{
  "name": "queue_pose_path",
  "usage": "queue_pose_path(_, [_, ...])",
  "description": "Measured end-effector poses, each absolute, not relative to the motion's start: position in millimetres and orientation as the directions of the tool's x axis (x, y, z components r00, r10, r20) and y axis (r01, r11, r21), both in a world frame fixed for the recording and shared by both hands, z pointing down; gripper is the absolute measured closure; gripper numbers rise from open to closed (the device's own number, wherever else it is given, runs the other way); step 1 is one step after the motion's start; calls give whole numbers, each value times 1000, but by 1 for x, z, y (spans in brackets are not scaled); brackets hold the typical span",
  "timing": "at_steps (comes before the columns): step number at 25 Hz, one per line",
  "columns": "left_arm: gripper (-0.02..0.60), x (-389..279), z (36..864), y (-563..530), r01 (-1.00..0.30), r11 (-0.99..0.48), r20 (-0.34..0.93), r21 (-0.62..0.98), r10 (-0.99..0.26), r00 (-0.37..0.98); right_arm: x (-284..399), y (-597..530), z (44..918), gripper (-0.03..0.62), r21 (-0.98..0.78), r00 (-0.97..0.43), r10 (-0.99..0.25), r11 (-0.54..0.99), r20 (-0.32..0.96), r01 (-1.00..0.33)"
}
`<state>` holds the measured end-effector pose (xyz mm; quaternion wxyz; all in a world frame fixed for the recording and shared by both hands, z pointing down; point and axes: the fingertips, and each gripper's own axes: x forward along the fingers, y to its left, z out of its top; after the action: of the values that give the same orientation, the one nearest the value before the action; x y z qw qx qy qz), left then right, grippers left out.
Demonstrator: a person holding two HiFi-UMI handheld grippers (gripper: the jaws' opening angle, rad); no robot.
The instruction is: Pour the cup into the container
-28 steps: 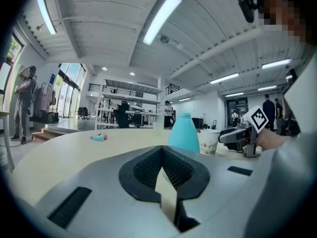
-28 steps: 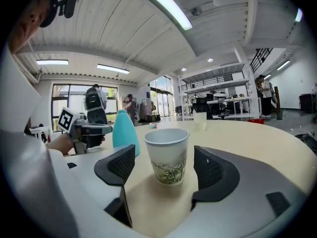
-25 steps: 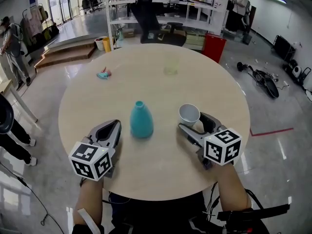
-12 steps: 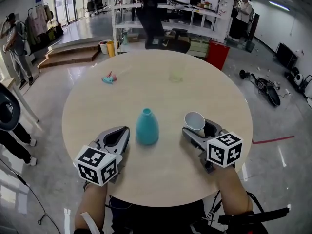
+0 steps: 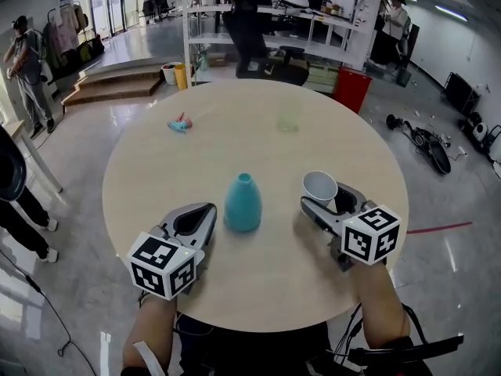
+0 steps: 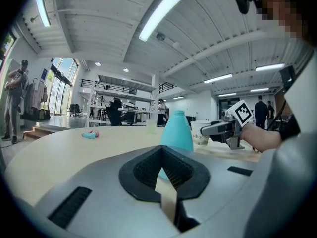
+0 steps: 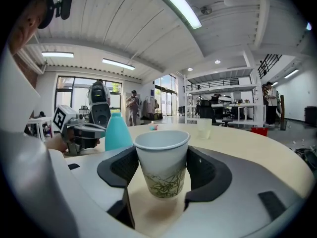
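Laminate in a pale wood tone covers the round desk [image 5: 258, 143], which stands on a glossy grey floor [image 5: 442, 210] in an open workshop hall.

Two tools lie on the desk's near half, one on each side of the single teal container [image 5: 243, 203]. The container is a smooth, matte, bottle-shaped vessel with a narrow open neck, and it stands upright. Near-left of it, the left tool [image 5: 194, 216] has its ribbed black pads parted with nothing between them. Just right of the container, the right tool [image 5: 325, 198] is closing on the one white paper cup [image 5: 319, 186], its pads meeting the rim. The cup is upright on the desk and printed with green sprigs.

Beyond the container, to the right, stands one translucent pale-green cup [image 5: 288, 116]. Beyond it to the left lies one small teal-and-pink object [image 5: 180, 124].

Farther still are metal shelving [image 5: 274, 30], a red bin [image 5: 350, 88] and wooden steps [image 5: 109, 84].
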<state>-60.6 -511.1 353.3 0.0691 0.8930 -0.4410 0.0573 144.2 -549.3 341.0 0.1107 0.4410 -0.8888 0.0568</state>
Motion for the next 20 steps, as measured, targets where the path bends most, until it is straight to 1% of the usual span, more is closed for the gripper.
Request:
queue_pose_path(10, [581,-58,353,-508,-787,-613,161,70,-771,616,106,-554,285,287,241,-604,-757,652,248,-719])
queue_pose_path(20, [580,-46,351,-494,-745,-663,163,70,-729,664,64,-558,269,287,439,-596,-737,672,318,-596])
